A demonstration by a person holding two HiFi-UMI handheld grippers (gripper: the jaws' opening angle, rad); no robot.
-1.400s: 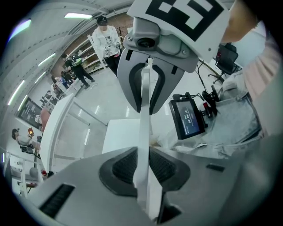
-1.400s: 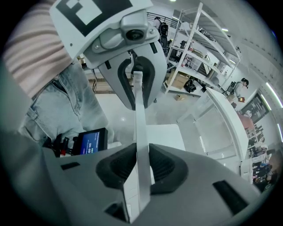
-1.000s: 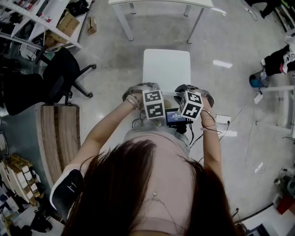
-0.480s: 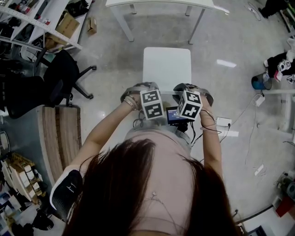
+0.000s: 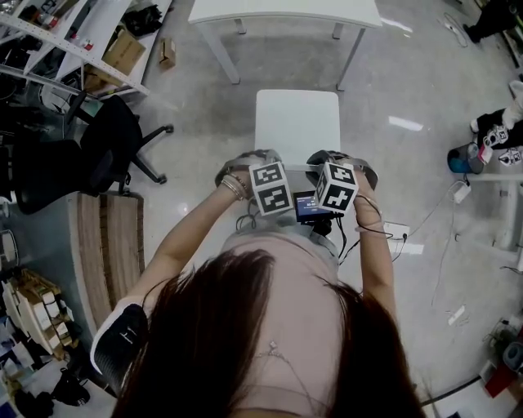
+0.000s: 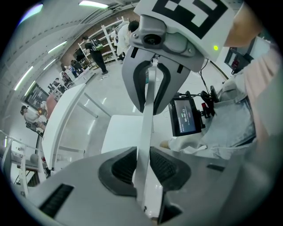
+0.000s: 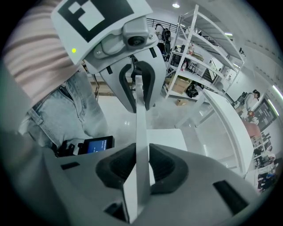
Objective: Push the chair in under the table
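A white chair stands in front of me, its seat (image 5: 297,126) facing a white table (image 5: 286,10) at the top of the head view. The thin top edge of its backrest (image 6: 146,128) runs between both grippers. My left gripper (image 6: 142,165) is shut on that edge, dark pads against both faces. My right gripper (image 7: 140,165) grips the same edge (image 7: 139,132) a little to the right. In the head view both grippers' marker cubes (image 5: 271,188) (image 5: 337,186) sit side by side over the backrest, which hides the jaws. The seat's front edge lies just short of the table legs.
A black office chair (image 5: 106,147) and a wooden bench (image 5: 106,245) stand at the left, with shelves and cardboard boxes (image 5: 122,49) behind them. A power strip with cables (image 5: 396,231) and a blue bucket (image 5: 462,155) lie on the floor at the right.
Both grippers and the chair have moved forward toward the table. The gap between the seat's front edge and the table legs has shrunk, and more of the tabletop shows.
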